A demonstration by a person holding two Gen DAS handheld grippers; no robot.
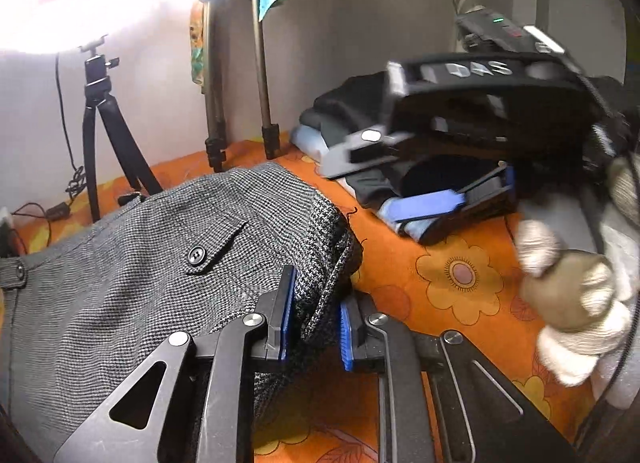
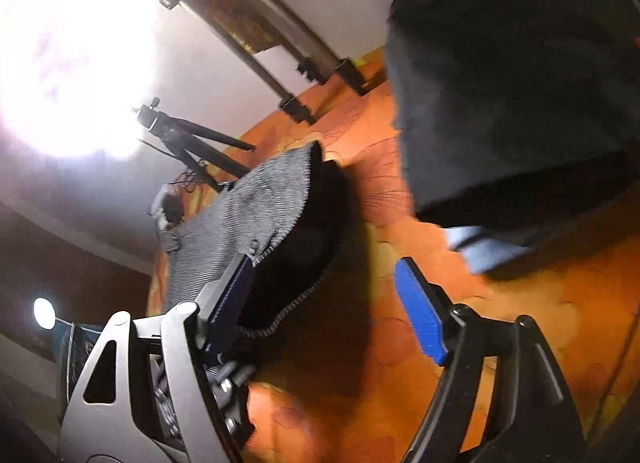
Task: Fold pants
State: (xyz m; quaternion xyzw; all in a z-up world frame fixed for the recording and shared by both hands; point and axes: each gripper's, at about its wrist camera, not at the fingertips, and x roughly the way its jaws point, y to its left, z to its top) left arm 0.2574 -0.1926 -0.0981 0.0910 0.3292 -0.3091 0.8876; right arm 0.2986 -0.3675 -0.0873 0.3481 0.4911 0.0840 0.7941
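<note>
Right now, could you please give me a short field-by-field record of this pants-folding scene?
surface: orange flowered sheet
pants: grey checked pants, folded edge bunched and lifted
left gripper: left gripper shut on the pants' edge
right gripper: right gripper open, nothing between its pads
stack: folded clothes piled beyond the pants, near the wall
background: black tripod and a taller tripod standing on the sheet
</note>
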